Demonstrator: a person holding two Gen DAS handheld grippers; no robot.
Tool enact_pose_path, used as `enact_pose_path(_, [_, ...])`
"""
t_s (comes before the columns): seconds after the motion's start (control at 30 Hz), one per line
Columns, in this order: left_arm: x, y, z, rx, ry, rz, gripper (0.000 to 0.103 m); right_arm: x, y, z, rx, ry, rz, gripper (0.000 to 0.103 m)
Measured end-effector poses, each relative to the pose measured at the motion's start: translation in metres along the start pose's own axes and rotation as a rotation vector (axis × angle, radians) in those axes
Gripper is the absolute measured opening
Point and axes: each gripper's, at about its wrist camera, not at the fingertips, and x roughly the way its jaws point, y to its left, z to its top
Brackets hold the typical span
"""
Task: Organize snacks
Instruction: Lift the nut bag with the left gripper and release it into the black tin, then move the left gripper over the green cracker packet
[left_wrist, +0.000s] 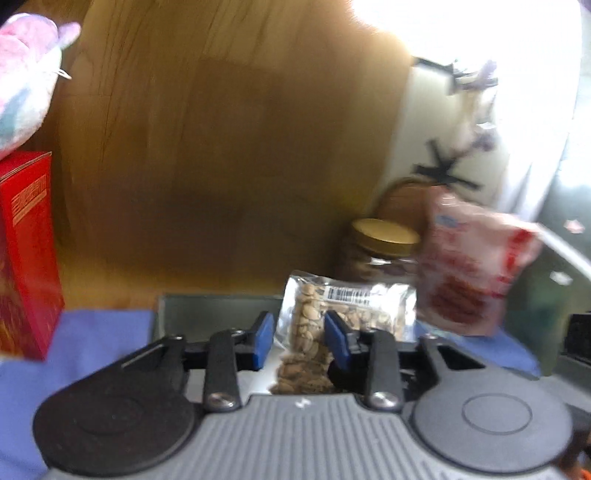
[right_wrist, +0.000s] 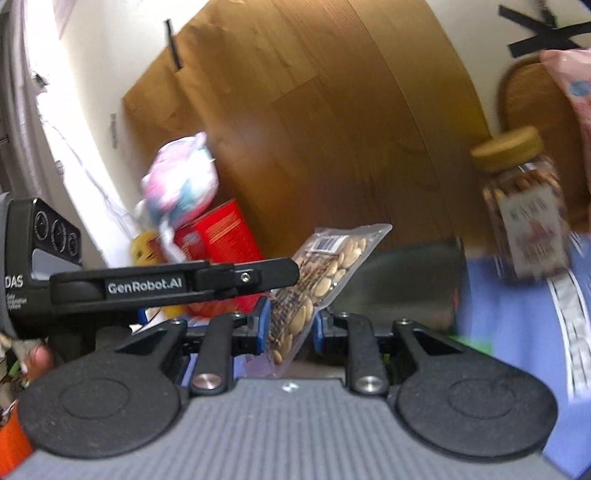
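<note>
i'm seeing the right gripper (right_wrist: 289, 325) clamping its blue pads on a clear nut packet (right_wrist: 325, 280), which is leaning up and to the right between them. the left gripper (left_wrist: 299, 332) is reaching in from the left; its pads are sitting on either side of the same nut packet (left_wrist: 343, 310), but i cannot tell whether they are pinching it. a gold-lidded jar (left_wrist: 384, 251) and a pink snack bag (left_wrist: 476, 266) are standing further right, with a red box (left_wrist: 26, 258) at far left.

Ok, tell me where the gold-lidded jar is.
In the left wrist view the jar stands right of centre, behind the nut packet, beside the pink bag.
</note>
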Motion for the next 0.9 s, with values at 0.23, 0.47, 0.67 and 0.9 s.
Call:
enact_pose_path(0.23, [0.009, 0.021, -0.015, -0.041, 0.03, 0.059, 0.035, 0.023, -0.017, -0.012, -0.117, -0.017, -0.179, 0.036])
enact_pose_path(0.47, [-0.04, 0.027, -0.046, -0.12, 0.013, -0.008, 0.041, -0.053, -0.065, -0.037, 0.15, -0.119, -0.199, 0.037])
enact_pose_path(0.67, [-0.054, 0.004, -0.077, -0.14, 0.05, -0.082, 0.041, -0.068, -0.082, -0.055, 0.297, -0.099, -0.251, 0.038])
enact_pose_path(0.9, [-0.076, -0.005, -0.102, -0.192, 0.062, -0.119, 0.041, -0.015, -0.067, -0.031, 0.004, -0.003, -0.302, 0.072])
